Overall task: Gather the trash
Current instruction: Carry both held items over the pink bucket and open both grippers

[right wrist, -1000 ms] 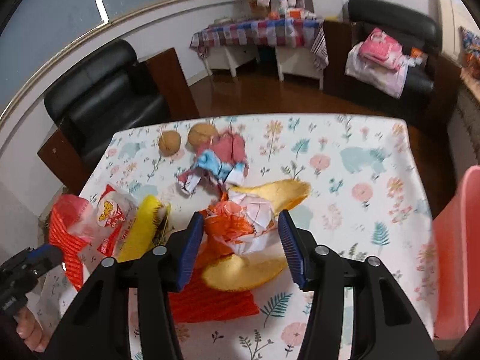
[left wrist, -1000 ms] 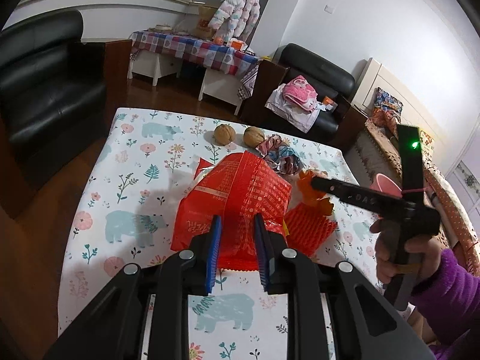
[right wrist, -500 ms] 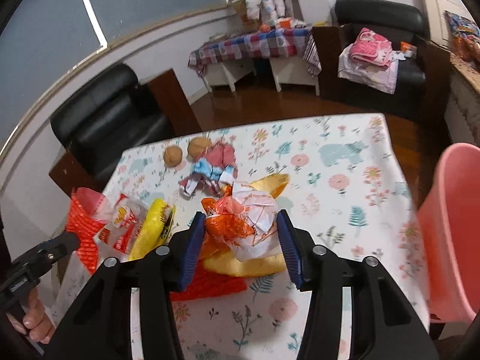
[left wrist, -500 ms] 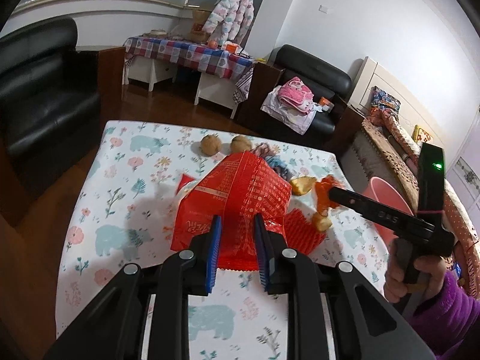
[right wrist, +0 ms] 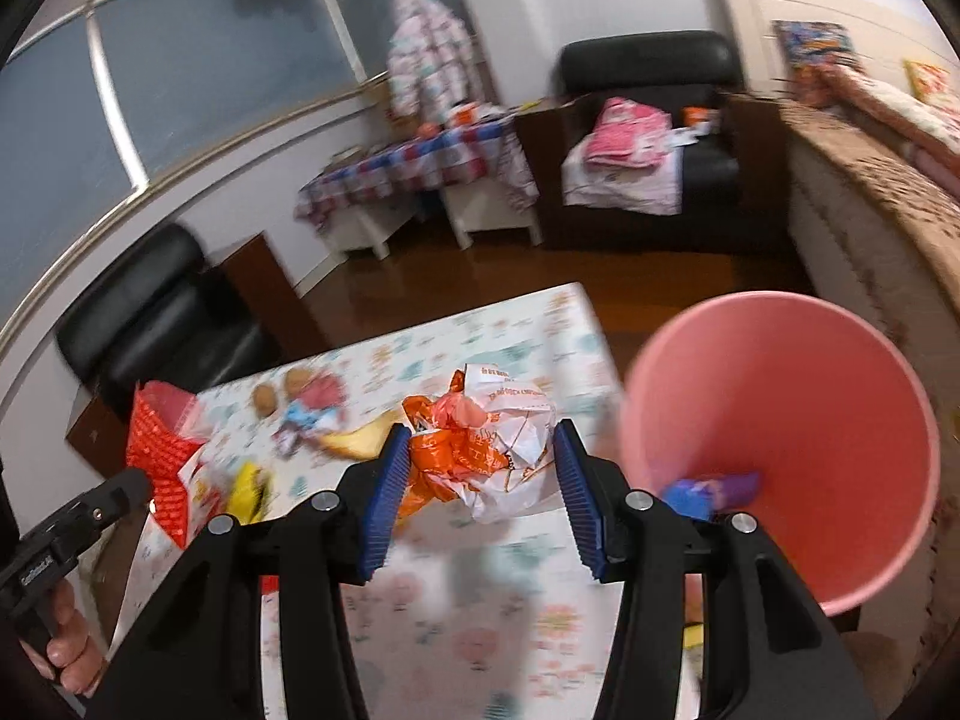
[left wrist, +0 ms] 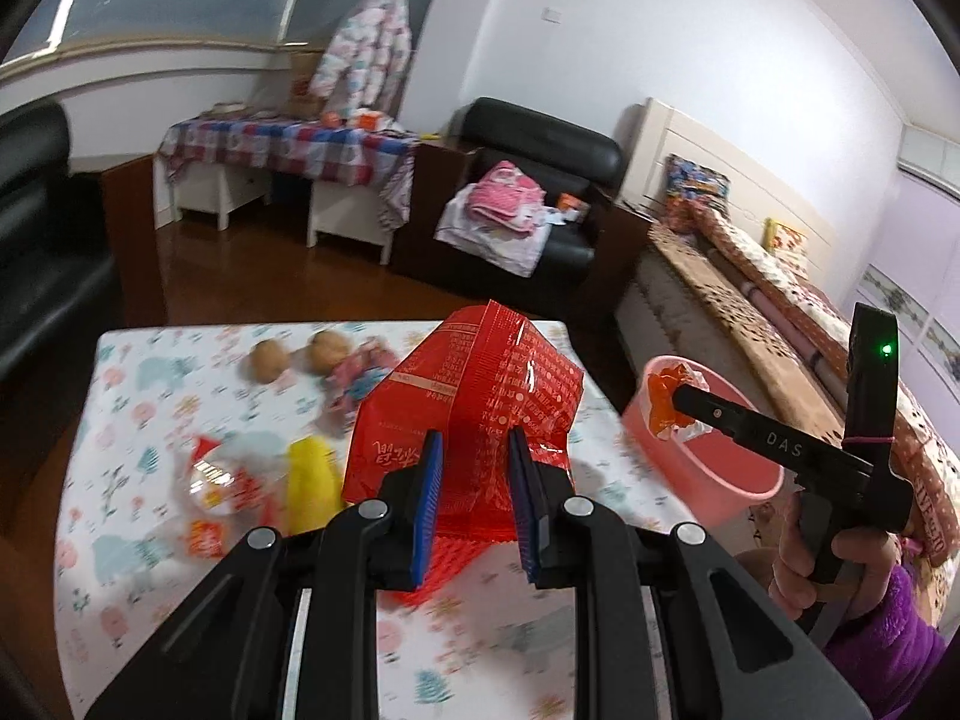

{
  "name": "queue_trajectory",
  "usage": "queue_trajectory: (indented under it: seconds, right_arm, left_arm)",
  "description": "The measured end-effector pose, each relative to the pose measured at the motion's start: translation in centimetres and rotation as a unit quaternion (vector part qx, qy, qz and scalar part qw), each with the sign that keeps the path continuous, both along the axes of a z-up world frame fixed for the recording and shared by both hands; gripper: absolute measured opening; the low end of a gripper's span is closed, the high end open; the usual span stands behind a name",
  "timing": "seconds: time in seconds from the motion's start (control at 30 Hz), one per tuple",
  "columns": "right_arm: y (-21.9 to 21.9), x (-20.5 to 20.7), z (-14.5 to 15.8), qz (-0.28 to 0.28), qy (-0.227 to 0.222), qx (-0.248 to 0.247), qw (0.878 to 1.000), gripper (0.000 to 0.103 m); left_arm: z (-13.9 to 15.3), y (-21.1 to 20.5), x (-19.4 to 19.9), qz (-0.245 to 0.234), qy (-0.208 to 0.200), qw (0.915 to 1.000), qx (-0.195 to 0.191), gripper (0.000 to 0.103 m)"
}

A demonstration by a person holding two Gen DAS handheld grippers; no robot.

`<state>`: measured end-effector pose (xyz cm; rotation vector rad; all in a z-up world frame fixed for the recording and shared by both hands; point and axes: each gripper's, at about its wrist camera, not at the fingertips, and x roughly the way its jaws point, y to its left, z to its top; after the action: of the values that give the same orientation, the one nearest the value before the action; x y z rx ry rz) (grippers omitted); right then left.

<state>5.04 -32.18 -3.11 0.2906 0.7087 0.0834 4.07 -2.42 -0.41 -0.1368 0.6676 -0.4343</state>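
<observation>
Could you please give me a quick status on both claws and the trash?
Left claw shut on red snack bag. Right claw shut on crumpled orange-white wrapper, beside the pink bin. Nothing in the way.

Your right claw (right wrist: 483, 480) is filled by the crumpled orange-and-white wrapper (right wrist: 492, 450), with the pink bin (right wrist: 780, 420) just beside it on the right, its mouth wide and only a blue scrap (right wrist: 711, 489) inside. Your left claw (left wrist: 474, 474) is blocked ahead by the red bag (left wrist: 480, 396) it grips. On the worktop (left wrist: 150, 420), two walnuts (left wrist: 300, 357), a yellow wrapper (left wrist: 309, 474) and a clear packet (left wrist: 210, 480) crowd the left; the near edge lies bare.
</observation>
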Motion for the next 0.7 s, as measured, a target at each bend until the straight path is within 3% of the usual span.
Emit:
queue_trajectory:
  seconds: [0.33, 0.7]
  right_arm:
    - [-7.8, -1.7, -0.8, -0.102, -0.003, 0.007, 0.995, 0.05]
    - [-10.4, -2.9, -1.8, -0.134, -0.02, -0.011, 0.991, 0.05]
  left_arm:
    - [1.8, -8.5, 1.5, -0.066, -0.015, 0.9976, 0.017, 0.021]
    - [1.6, -17.0, 4.3, -0.109, -0.024, 0.9923, 0.054, 0.021]
